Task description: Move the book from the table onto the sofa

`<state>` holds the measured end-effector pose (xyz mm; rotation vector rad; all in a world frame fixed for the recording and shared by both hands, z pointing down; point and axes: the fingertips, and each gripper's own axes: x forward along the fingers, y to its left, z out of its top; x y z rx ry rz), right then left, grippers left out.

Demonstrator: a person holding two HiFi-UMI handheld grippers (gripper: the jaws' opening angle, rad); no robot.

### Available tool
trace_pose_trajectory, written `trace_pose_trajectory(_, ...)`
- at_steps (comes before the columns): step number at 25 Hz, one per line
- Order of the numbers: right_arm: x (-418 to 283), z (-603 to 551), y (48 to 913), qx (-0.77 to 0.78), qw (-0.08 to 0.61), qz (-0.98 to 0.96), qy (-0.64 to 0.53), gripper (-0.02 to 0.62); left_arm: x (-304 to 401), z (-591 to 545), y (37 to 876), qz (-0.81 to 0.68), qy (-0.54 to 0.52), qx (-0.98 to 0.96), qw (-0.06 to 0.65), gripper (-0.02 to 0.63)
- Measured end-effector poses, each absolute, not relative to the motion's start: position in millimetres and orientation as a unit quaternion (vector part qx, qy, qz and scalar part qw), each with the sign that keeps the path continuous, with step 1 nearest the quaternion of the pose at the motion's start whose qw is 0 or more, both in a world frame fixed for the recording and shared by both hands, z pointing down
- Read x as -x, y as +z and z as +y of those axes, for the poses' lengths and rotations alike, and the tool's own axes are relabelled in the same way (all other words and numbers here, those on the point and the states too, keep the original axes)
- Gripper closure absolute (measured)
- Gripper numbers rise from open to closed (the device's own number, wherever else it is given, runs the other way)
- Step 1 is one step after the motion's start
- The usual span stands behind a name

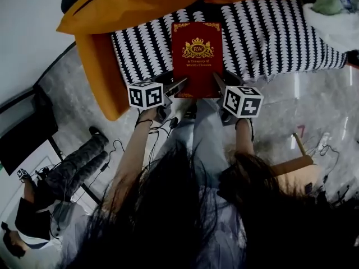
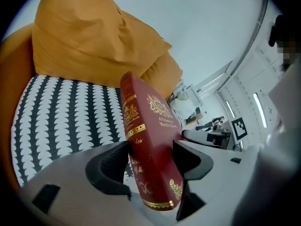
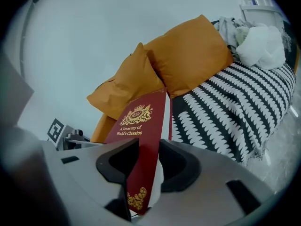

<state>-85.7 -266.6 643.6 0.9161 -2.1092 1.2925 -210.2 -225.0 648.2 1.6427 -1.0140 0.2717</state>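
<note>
**Book over the sofa seat, both grippers clamped on**

Here we are, looking down from the head view: the red book (image 1: 197, 58) sits at 12 o'clock in frame, cover up, gold crest showing, above the sofa (image 1: 269, 32) and its black-and-white striped seat. Both tools grip its near edge. The left gripper (image 1: 176, 87) bites the near corner on the spine side at 7 o'clock of the book, and the right gripper (image 1: 220, 83) takes the other near corner at 5 o'clock. From each gripper's own view it's plain: jaws part-way closed, pads pressed flat against the book, one on each face, with the rest of the volume reaching out beyond them toward 12.

Now the tricky part. Whether the book's underside touches the seat or hangs just above it, I can't tell. Its near edge juts past the seat's front. Dark hair fills the bottom of the head view and covers most of the arms.

Round the room: orange cushions (image 1: 129, 4) at 11 o'clock, a crumpled pale cloth (image 1: 331, 1) at 1 o'clock on the seat's far end, grey marbled floor (image 1: 314, 100) at 3, and a second person's legs (image 1: 78, 167) at 8 o'clock. Behind the sofa, a plain white wall.
</note>
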Motion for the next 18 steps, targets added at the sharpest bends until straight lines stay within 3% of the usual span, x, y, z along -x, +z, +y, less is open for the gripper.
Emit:
trace_pose_trajectory(12,76.4,-353.2,648.6,-0.385,0.204,-0.801,0.41,0.451,214.5,-319.8,647.9,-0.441,0.242,-0.739,0.449,0.302)
trace_pose_trajectory(18,62.5,-348.0,655.9,-0.406,0.2,-0.777,0.438,0.451,219.4,-321.4,642.4,-0.456,0.195,-0.725,0.478,0.302)
